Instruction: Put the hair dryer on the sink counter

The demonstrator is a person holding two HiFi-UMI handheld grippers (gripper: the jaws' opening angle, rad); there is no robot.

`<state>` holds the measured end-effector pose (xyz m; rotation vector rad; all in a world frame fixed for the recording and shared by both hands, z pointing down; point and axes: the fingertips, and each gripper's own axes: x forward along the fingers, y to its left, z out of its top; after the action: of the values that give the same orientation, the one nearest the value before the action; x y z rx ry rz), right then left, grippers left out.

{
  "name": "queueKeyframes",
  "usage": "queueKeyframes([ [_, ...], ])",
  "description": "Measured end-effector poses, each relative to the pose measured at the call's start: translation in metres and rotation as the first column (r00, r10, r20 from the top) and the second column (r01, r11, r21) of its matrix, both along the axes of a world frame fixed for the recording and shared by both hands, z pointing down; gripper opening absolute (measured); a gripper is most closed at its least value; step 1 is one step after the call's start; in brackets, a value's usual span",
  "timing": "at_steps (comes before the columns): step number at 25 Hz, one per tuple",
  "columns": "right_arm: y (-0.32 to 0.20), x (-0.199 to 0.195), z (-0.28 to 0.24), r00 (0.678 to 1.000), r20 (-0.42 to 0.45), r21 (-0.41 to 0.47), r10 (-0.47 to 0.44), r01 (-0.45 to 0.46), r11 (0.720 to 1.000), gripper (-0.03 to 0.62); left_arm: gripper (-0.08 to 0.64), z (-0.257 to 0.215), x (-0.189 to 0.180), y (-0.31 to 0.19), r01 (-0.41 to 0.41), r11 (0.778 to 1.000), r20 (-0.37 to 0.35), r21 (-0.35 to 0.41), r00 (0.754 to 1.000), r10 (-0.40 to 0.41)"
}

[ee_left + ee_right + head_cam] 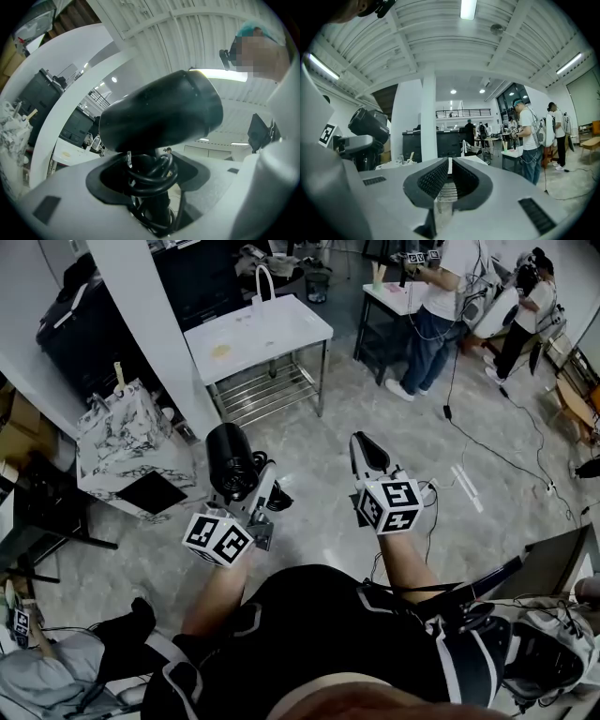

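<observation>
The left gripper is clamped on the hair dryer: its 2 jaws press the handle low down, where the black cord is coiled round it. The dryer's barrel stands just above the jaw tips, lying crosswise with its wide end tilted up and away. The right gripper is level, its jaws drawn together with nothing between them; the dryer sits just to its left, not touching.

Left of the left gripper, near it, stands a marbled counter block with a dark panel on its near side. A white pillar rises beyond that. Ahead is a white table with a steel shelf below. Bare floor lies between both grippers and the table. Ahead and well to the right, 2 people stand at another table, with a cable across the floor.
</observation>
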<state>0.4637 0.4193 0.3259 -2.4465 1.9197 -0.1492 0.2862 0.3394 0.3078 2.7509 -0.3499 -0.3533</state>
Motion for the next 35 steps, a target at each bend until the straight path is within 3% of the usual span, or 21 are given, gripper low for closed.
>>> queueKeyframes([
  [16,-0.026,-0.018,-0.013,1.0,0.011,0.029,0.018,-0.018,0.999,0.028,0.284,-0.01,-0.024,-0.031,-0.013,0.999,-0.026,-0.036,1.0,0.013],
  [35,-0.087,-0.092,-0.021,1.0,-0.015,0.04,-0.006,0.006,0.999,0.028,0.284,-0.007,-0.1,-0.081,-0.018,0.999,-0.035,-0.043,0.999,0.016],
])
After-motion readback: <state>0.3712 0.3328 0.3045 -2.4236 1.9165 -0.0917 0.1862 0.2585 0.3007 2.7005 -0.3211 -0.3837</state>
